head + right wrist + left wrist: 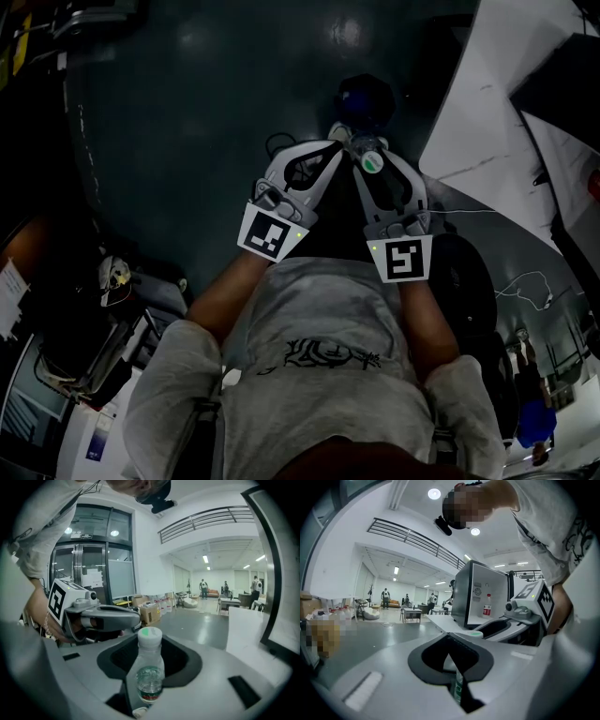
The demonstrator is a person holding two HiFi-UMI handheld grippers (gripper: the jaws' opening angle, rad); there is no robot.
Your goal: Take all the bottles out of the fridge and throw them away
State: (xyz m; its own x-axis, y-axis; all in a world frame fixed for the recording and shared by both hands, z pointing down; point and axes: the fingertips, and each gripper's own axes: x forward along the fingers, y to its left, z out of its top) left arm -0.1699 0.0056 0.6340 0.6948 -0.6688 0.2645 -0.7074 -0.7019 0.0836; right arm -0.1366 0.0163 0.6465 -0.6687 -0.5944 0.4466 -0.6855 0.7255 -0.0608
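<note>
The head view is dim and underexposed, with faint lamp glare on the dark floor (187,103). Both gripper views are bright under ceiling lights (434,493), fisheye-bent, black at the corners; the near bottle (149,667) looks soft.

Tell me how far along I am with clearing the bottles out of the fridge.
Done: two bottles appear out of the fridge, none visibly binned. In hand: the right tool grips a green-capped bottle; the left tool seems clamped on a green-labelled bottle. Left: throw both away, then fetch the red-labelled bottle standing in the open fridge.
</note>
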